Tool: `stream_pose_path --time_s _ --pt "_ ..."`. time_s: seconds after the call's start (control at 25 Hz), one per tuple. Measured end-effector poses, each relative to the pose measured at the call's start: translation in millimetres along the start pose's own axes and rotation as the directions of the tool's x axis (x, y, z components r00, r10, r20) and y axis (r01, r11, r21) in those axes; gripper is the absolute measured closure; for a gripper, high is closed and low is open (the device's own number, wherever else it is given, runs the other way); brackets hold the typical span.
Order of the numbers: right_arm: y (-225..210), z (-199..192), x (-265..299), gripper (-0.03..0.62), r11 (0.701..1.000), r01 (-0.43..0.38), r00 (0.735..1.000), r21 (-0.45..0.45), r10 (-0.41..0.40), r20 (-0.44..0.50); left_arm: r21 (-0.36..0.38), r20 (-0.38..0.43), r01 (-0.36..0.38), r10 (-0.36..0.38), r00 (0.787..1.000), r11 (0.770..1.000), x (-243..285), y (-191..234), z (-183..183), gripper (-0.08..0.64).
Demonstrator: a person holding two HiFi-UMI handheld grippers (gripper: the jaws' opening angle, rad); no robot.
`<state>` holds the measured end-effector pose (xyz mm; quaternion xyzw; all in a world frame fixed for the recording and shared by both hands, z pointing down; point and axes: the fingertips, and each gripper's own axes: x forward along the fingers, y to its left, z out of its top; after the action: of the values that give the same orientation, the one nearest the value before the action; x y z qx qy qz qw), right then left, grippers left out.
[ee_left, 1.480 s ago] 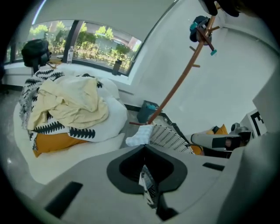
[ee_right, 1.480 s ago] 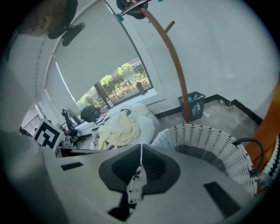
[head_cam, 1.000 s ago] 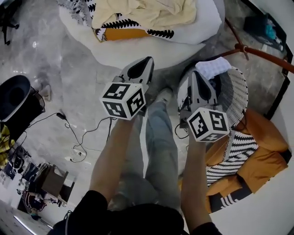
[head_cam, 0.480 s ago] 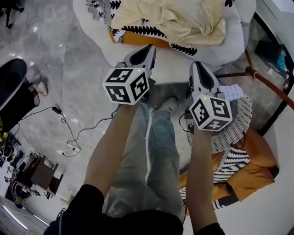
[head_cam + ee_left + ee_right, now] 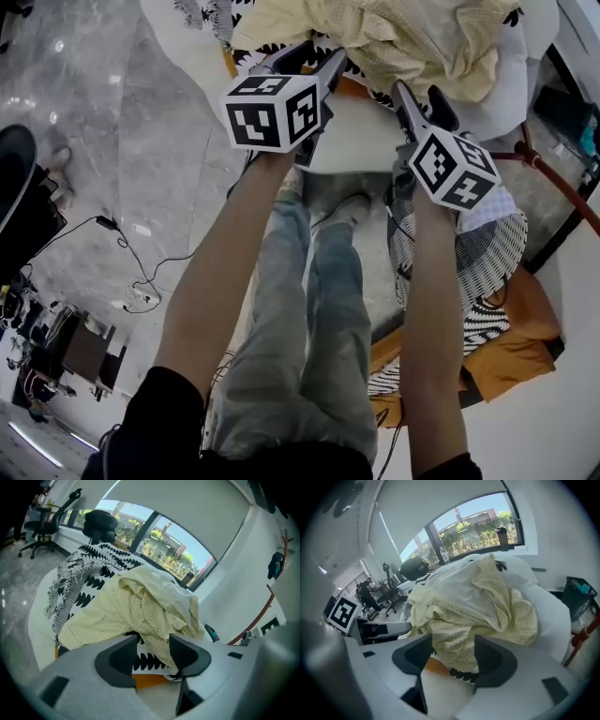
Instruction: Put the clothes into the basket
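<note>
Evidently light and floppy, the yellow checked shirt lies heaped at the frame's top; left gripper and right gripper, jaws just spread with nothing pinched, should bite a thick fold near its hem

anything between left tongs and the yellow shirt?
No, bare gap. Left gripper view: the left tongs, jaws just been opening and gripping nothing, look straight at the yellow shirt; patterned cloth lies under it.
</note>
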<state>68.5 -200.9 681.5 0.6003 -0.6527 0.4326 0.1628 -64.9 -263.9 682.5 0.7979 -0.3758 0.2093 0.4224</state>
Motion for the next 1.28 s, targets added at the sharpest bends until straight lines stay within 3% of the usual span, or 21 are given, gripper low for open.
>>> stream_pose_path --time_s 0.2,0.28,0.4,0.48,0.56,0.6,0.72,0.84,1.0,1.28 --pt "-9.3 5.9 36.6 0.339 0.998 0.041 0.999 0.041 -0.041 0.005 -0.19 0.057 0.084 -0.075 0.996 0.978 21.9 22.9 3.3 0.333" --pt "-7.4 6.1 45.7 0.341 0.998 0.051 0.999 0.029 -0.051 0.002 -0.207 0.043 0.082 -0.075 0.996 0.975 29.8 32.5 2.0 0.334" --pt "-8.8 2.9 51.3 0.342 0.995 0.074 0.997 0.065 -0.074 0.007 -0.191 0.015 0.091 -0.09 0.996 0.977 40.1 31.7 -1.5 0.334" --pt "-8.3 4.4 52.6 0.392 0.991 0.081 0.996 0.108 -0.084 0.017 -0.18 -0.001 0.109 -0.111 0.994 0.978 44.5 27.0 -1.2 0.349" --pt "-2.0 4.5 47.7 0.517 0.991 0.067 0.997 0.119 -0.07 0.017 -0.17 -0.01 0.141 -0.145 0.989 0.975 41.4 17.1 1.0 0.5" --pt "3.4 5.4 42.6 0.566 0.992 0.048 0.999 0.112 -0.05 0.017 -0.162 -0.014 0.143 -0.147 0.989 0.976 38.0 12.4 2.3 0.523" --pt "19.8 23.2 19.5 0.574 0.995 -0.023 0.999 0.095 0.018 0.049 -0.142 -0.006 0.132 -0.134 0.991 0.981 24.6 -1.0 14.6 0.538" --pt "36.3 49.4 -12.4 0.575 0.992 -0.09 0.992 0.085 0.081 0.099 -0.141 0.056 0.17 -0.164 0.985 0.975 -3.9 -19.4 34.2 0.541" --pt "61.6 81.7 -62.0 0.575 0.988 -0.153 0.978 0.006 0.15 0.147 -0.14 0.12 0.212 -0.196 0.973 0.967 -50.3 -51.8 54.0 0.543" --pt "99.4 128.0 -172.8 0.575 0.973 -0.205 0.937 -0.104 0.226 0.267 0.019 0.188 0.223 -0.223 0.957 0.975 -140.7 -136.8 76.1 0.543"
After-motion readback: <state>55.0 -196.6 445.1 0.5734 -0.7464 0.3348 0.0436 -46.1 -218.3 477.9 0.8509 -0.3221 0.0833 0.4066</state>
